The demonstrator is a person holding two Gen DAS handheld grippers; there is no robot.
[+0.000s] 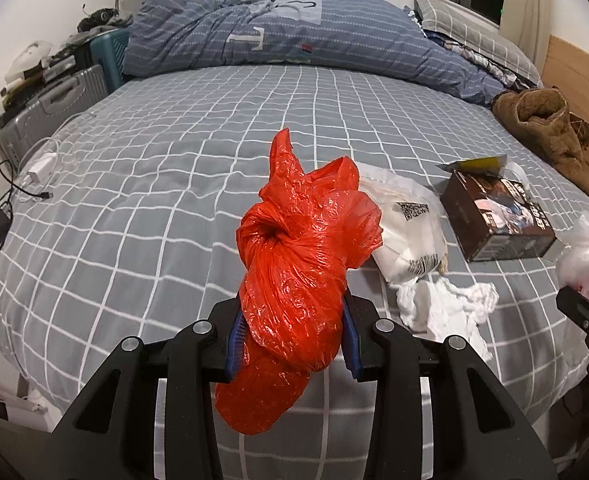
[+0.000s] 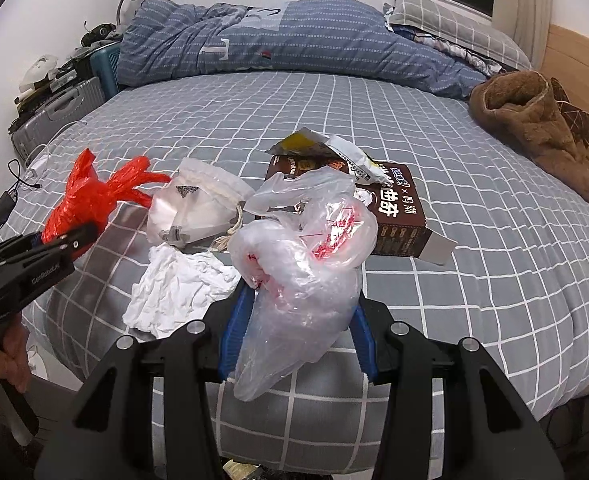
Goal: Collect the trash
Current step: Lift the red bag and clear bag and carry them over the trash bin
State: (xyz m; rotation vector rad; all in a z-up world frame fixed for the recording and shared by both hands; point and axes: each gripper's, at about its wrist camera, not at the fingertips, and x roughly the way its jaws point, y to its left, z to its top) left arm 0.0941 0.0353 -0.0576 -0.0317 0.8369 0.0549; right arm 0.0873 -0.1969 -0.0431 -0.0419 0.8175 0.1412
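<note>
Left gripper [image 1: 292, 330] clamped on knotted, crinkly red plastic bag [image 1: 300, 264] above grey checked bedsheet [image 1: 154, 168], right gripper [image 2: 294, 326] grasping translucent, wrinkled plastic bag [image 2: 306, 264], crumpled white tissue [image 2: 174, 292] beside glossy brown carton [image 2: 398, 216]

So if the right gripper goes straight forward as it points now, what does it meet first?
Probably the brown box. The right gripper, shut on the clear plastic bag, points at it across the bed. Depth is unclear, and the bag hides part of the line.
</note>
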